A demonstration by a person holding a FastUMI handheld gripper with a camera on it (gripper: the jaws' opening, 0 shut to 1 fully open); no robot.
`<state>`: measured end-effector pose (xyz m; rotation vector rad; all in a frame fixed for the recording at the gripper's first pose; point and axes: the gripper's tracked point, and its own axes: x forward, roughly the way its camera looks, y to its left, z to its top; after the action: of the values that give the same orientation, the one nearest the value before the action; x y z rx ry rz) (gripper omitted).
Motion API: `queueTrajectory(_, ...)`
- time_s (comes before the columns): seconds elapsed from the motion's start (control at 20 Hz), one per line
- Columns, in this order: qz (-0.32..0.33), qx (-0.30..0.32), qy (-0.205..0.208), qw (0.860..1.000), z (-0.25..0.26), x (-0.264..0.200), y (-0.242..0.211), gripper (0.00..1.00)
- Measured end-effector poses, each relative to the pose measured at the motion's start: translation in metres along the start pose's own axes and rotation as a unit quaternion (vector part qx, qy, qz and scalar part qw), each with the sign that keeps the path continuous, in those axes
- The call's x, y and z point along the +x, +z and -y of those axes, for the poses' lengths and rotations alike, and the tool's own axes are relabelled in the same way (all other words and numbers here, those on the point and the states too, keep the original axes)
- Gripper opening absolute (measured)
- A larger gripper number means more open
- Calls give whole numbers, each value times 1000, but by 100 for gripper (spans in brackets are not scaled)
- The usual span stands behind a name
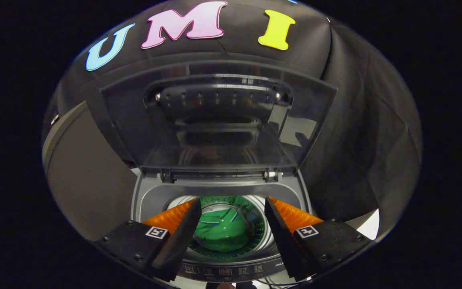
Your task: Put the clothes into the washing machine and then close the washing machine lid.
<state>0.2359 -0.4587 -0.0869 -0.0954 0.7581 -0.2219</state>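
A: While the gripper hangs over the small grey top-loading washing machine, where do its fingers stand?

B: Spread wide. Nothing between them, nothing touched. Fingertips point down toward the drum opening, one on each side of it.

A: And the clothes?

B: One green garment with a white-and-blue striped trim lies in the bottom of the perforated metal drum. It sits below and between the fingers, well clear of both. Looks bunched up; can't tell what kind of garment.

A: Lid?

B: The dark translucent plastic lid stands open, tilted up and back, just beyond the fingertips. Its hinges sit at the rear rim of the tub, ahead of the tips. A moulded handle recess shows across the lid's upper part, with reflections on the panel.

A: Anything nearer than the drum?

B: The machine's dark front control panel runs under the finger bases, closest to the tool. Small buttons and a display on it, too small to read.

A: Surroundings?

B: Black cloth booth wall behind the lid and to the right of the fingers. A flat grey panel sits left of the machine, beyond the left finger.
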Motion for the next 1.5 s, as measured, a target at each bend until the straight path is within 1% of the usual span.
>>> queueTrajectory(0.1, 21, 1, 2, 1000, 0, -11, 24, 99)
queueTrajectory(0.25, 57, 21, 9, 998, 0, -24, 67, 99)
queueTrajectory(0.45, 106, 28, 4, 994, 10, -42, 130, 99)
queueTrajectory(0.6, 135, 40, 9, 990, 13, -52, 165, 99)
queueTrajectory(0.65, 146, 48, 13, 988, 12, -50, 179, 99)
queueTrajectory(0.8, 156, 47, 15, 987, 15, -38, 202, 99)
queueTrajectory(1.0, 140, 45, 28, 989, 6, -5, 216, 99)
queueTrajectory(1.15, 114, 31, 28, 993, 1, 19, 209, 99)
queueTrajectory(1.25, 92, 18, 29, 995, -2, 29, 196, 99)
queueTrajectory(1.3, 82, 18, 43, 996, -6, 30, 190, 99)
queueTrajectory(1.35, 98, 35, 43, 994, -6, 32, 195, 99)
queueTrajectory(1.4, 96, 40, 48, 993, -7, 31, 195, 98)
queueTrajectory(1.5, 98, 27, 44, 994, -6, 31, 191, 99)
